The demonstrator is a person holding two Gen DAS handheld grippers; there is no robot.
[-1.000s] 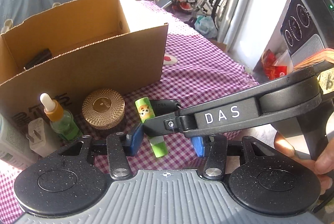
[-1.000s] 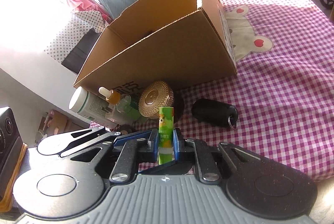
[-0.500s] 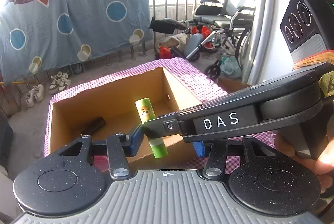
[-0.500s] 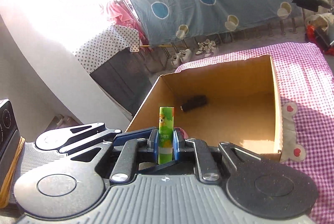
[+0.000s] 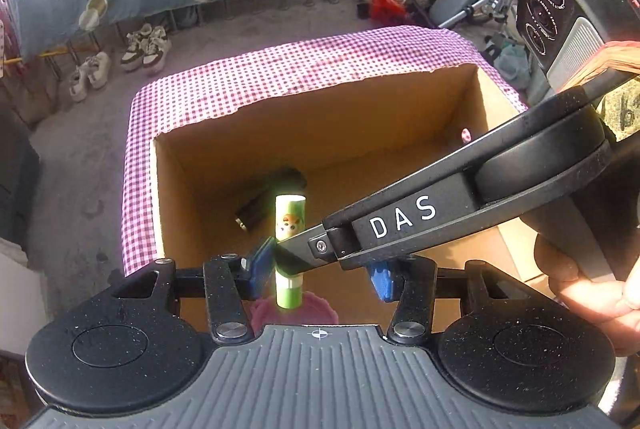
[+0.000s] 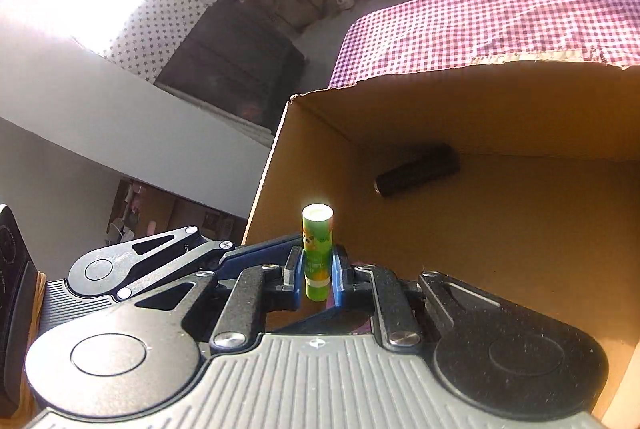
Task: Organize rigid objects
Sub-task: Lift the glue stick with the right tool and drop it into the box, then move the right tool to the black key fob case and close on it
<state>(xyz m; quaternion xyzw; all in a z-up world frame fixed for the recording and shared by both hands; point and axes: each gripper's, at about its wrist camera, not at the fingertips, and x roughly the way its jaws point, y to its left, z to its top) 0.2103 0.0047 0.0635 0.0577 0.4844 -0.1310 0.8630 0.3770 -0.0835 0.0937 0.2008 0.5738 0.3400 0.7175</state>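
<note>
A green tube with a cartoon label (image 6: 317, 249) stands upright between the blue pads of my right gripper (image 6: 317, 271), which is shut on it. It hangs over the near left corner of an open cardboard box (image 6: 480, 101). A black cylinder (image 6: 418, 175) lies on the box floor by the far wall. In the left wrist view the right gripper (image 5: 288, 257) reaches in from the right with the tube (image 5: 290, 225), and its tip sits between the fingers of my left gripper (image 5: 320, 269). The left pads stand apart and do not press on anything. The box (image 5: 320, 121) lies below, with the black cylinder (image 5: 256, 213) inside.
The box rests on a purple checked cloth (image 5: 300, 61). Something pink and round (image 5: 260, 313) shows just under the tube. A person's hand (image 5: 592, 293) holds the right gripper. Shoes (image 5: 144, 45), a wheelchair (image 5: 480, 1) and a dark cabinet (image 6: 236, 69) stand on the floor beyond.
Both grippers have risen from the tabletop in front of the box to above its open top, with the tube still held. The bottles and gold-lidded jar have dropped out of view.
</note>
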